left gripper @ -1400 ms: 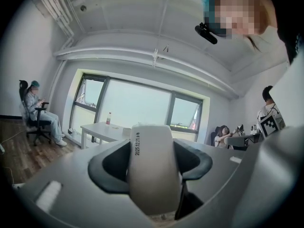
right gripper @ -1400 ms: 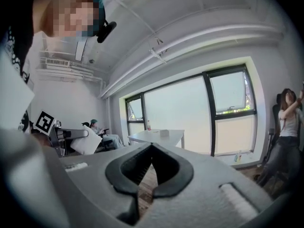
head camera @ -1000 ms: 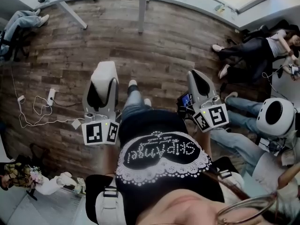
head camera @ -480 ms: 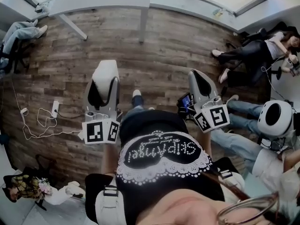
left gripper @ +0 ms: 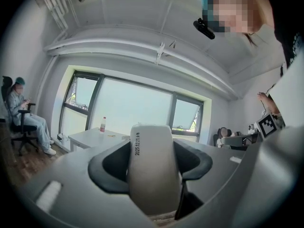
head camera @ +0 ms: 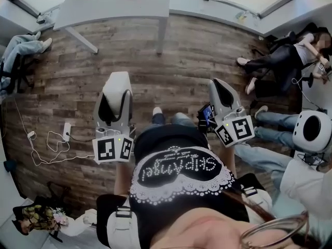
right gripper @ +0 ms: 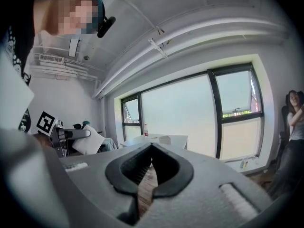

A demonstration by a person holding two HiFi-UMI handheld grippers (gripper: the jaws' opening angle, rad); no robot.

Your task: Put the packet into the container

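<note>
One table (head camera: pixel 111 4) stands at 12 o'clock in the head view, well apart from the person across bare wood floor (head camera: pixel 181 56). Both grippers are held at the waist and point toward it. The left gripper (head camera: pixel 114 104), at about 9 o'clock, has its jaws clamped on the packet (left gripper: pixel 152 167). The packet stands up between the pads and pokes out past the tips. The right gripper (head camera: pixel 218 90), at 3 o'clock, has its jaws closed together with nothing between them, only a sliver of floor showing through. The packet is white, smooth and puffed like a small pillow, with a date printed along one edge. It is probably light and soft, and its skin looks slick, so it could squirm or slide under a loose hold. The grip across its middle looks sound, and squeezing harder might crush or burst it. No container can be named for sure. In the right gripper view a pale box (right gripper: pixel 164 139) sits on the table at 12 o'clock, just beside a bottle (right gripper: pixel 145 129). It may be the container, but it is too small to tell whether it is open or what lies in it.
</note>
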